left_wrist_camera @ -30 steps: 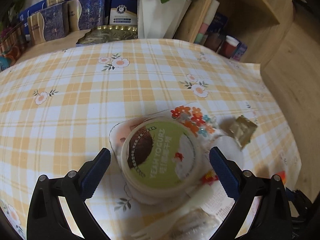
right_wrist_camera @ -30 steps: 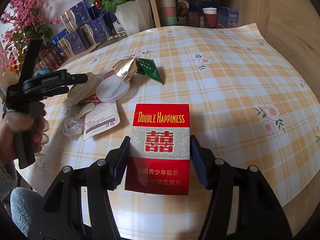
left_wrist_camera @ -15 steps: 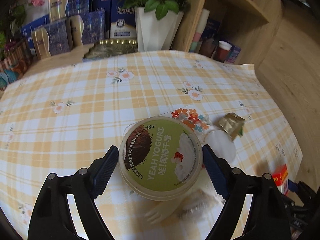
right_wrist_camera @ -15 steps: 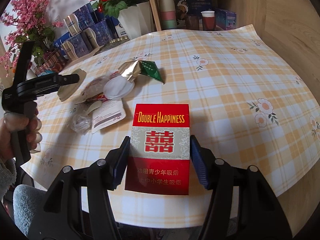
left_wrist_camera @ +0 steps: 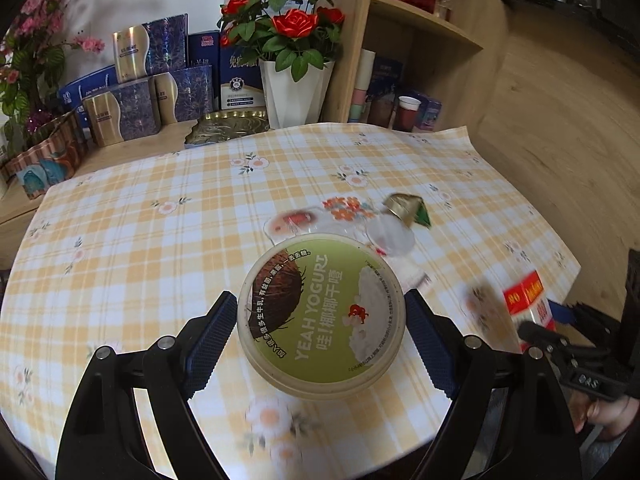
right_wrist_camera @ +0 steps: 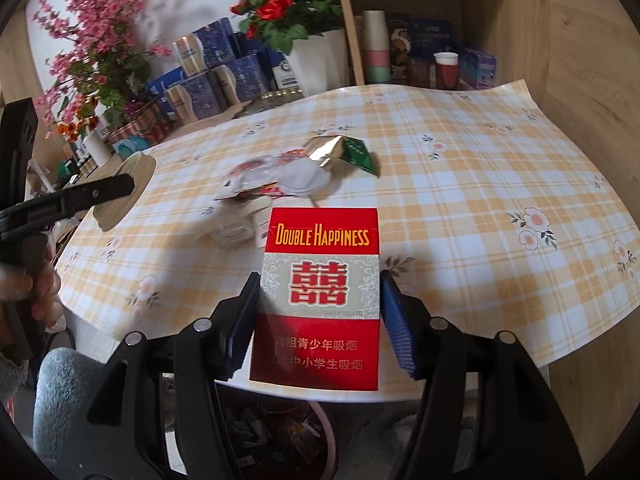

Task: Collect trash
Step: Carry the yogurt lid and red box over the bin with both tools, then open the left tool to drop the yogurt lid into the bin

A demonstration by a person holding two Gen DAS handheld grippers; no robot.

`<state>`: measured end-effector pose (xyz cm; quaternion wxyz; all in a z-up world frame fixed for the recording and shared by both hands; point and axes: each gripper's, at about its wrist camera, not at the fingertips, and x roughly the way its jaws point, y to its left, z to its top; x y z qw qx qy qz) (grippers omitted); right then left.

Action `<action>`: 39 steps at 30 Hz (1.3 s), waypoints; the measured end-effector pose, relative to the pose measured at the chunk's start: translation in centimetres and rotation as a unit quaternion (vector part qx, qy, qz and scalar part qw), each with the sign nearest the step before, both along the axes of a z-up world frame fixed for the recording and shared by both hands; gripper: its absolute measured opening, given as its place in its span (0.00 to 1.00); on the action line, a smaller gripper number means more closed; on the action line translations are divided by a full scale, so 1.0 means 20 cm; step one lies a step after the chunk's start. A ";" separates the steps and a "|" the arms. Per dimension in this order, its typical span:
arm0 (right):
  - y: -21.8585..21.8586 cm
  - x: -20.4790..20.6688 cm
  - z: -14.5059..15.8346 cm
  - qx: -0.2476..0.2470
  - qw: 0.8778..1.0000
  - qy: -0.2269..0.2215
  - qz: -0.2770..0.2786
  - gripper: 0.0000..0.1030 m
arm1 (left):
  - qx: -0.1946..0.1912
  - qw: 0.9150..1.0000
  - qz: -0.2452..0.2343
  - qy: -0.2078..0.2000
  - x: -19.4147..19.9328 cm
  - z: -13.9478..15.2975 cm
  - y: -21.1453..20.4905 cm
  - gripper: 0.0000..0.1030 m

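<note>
Left wrist: checked tablecloth (left_wrist_camera: 160, 248) before shelf (left_wrist_camera: 424, 24), red roses (left_wrist_camera: 288, 20).

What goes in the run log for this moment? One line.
left gripper: shut on yogurt cup | right gripper: shut on cigarette pack | wrappers on table | bin below

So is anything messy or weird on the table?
Yes. A heap of wrappers and a clear lid lies strewn mid-table, with a crumpled gold-and-green foil packet beside it, on an otherwise tidy checked tablecloth.
</note>
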<state>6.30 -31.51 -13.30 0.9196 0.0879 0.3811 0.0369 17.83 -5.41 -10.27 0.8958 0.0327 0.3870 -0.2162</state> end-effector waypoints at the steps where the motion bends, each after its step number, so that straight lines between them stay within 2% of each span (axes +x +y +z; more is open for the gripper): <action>1: 0.02 -0.02 0.01 -0.003 1.000 -0.002 0.003 0.57 | 0.000 1.000 -0.001 -0.002 -0.04 0.01 0.01 0.80; 12: 0.13 -0.19 0.06 -0.010 1.000 -0.013 0.023 0.57 | 0.003 1.000 -0.026 -0.015 -0.43 0.03 0.06 0.80; 20: 0.16 -0.32 0.05 -0.015 0.999 -0.016 0.027 0.57 | -0.003 0.997 -0.076 -0.001 -0.69 -0.12 0.05 0.80; 24: 0.16 -0.37 0.01 -0.017 0.999 -0.009 0.032 0.57 | -0.004 0.994 -0.098 0.038 -0.76 -0.26 0.06 0.80; 27: 0.15 -0.39 -0.02 -0.016 0.999 -0.004 0.033 0.57 | 0.011 0.991 -0.121 0.059 -0.80 -0.37 0.04 0.80; 30: 0.13 -0.39 -0.05 -0.011 0.999 0.003 0.030 0.57 | 0.045 0.985 -0.143 0.082 -0.82 -0.48 0.00 0.80; 35: 0.09 -0.35 -0.12 0.004 1.000 0.019 0.022 0.57 | 0.096 0.971 -0.167 0.142 -0.78 -0.72 -0.09 0.80; 39: 0.06 -0.34 -0.15 0.011 1.000 0.024 0.017 0.57 | 0.110 0.962 -0.172 0.182 -0.73 -0.85 -0.14 0.80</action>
